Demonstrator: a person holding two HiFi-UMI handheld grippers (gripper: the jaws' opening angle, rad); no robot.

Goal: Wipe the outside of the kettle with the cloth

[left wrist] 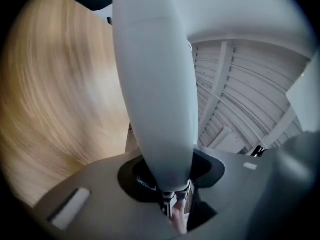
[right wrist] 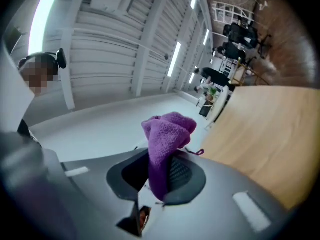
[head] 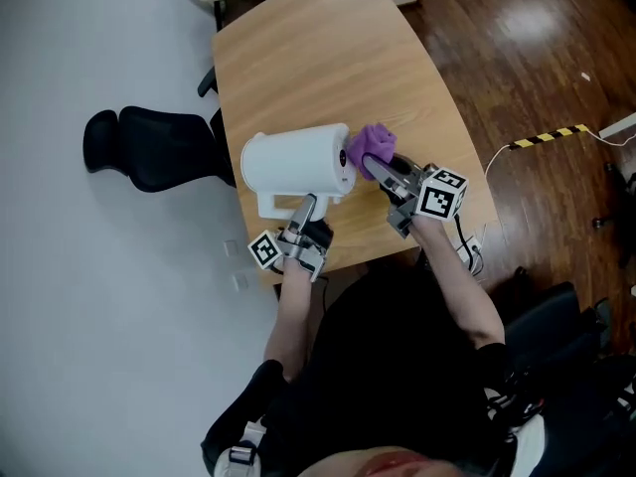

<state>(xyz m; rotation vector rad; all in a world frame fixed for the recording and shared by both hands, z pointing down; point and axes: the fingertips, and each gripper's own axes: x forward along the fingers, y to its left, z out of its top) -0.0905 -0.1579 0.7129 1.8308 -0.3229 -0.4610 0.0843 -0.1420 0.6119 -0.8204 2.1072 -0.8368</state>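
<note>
The white kettle (head: 298,160) is held tipped on its side over the near part of the wooden table (head: 318,58). Its handle (head: 278,205) faces the person, and the left gripper (head: 303,212) is clamped on it — jaws pressed against the white bar from both sides. At the kettle's right-hand end the purple cloth (head: 373,145) sits right against it, pinched tight in the right gripper (head: 386,170) — the bunched end sticks out past the jaws. A black chair (head: 149,149) stands beside the table.

The kettle (head: 298,162) blocks the near end of the tabletop (head: 318,58); the far half lies open; a black chair (head: 149,147) stands left.
</note>
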